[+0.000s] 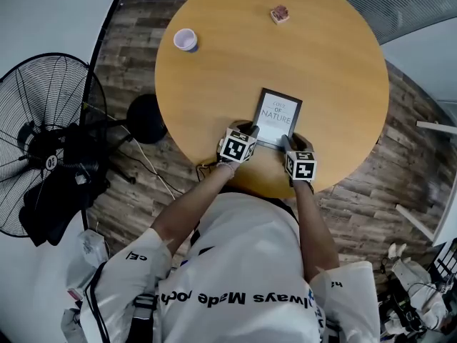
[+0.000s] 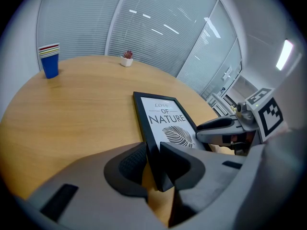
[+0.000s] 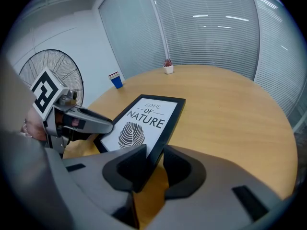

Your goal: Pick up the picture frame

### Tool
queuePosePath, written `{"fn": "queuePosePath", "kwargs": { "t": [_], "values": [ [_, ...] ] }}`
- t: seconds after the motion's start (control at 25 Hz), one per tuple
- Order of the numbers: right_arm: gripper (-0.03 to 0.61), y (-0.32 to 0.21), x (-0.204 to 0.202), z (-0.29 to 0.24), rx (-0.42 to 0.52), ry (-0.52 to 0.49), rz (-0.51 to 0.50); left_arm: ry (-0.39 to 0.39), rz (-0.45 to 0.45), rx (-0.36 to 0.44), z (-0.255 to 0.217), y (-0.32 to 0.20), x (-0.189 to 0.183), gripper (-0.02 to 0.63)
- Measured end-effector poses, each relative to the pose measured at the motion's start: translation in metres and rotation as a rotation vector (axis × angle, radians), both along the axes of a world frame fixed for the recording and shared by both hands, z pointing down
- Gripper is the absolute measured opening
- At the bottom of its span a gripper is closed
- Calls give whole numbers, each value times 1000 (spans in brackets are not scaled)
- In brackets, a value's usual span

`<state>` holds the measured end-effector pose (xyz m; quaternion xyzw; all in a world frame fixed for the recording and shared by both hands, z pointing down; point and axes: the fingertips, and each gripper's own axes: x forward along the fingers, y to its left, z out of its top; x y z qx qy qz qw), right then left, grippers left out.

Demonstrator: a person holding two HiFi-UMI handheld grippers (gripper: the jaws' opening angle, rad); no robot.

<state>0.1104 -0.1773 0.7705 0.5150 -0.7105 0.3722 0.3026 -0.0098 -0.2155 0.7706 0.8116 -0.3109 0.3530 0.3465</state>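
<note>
The black picture frame with a "Love of Nature" leaf print lies face up on the round wooden table, near its front edge. My left gripper is shut on the frame's near left corner, and in the left gripper view the frame runs straight into that gripper. My right gripper is shut on the near right corner. The right gripper view shows the frame edge pinched in this gripper. I cannot tell whether the near edge is off the table.
A stack of paper cups stands at the table's far left, and a small potted plant at the far side. A standing fan is on the floor to the left. Glass walls with blinds ring the far side.
</note>
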Motion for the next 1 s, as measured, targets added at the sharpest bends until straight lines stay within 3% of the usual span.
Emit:
{"fn": "queuePosePath", "kwargs": {
  "t": [0.56, 1.0],
  "values": [
    [114, 0, 8, -7, 11, 7, 19, -12, -15, -5, -6, 4, 5, 98],
    [114, -1, 15, -30, 59, 19, 42, -8, -17, 43, -31, 1, 13, 97]
  ]
}}
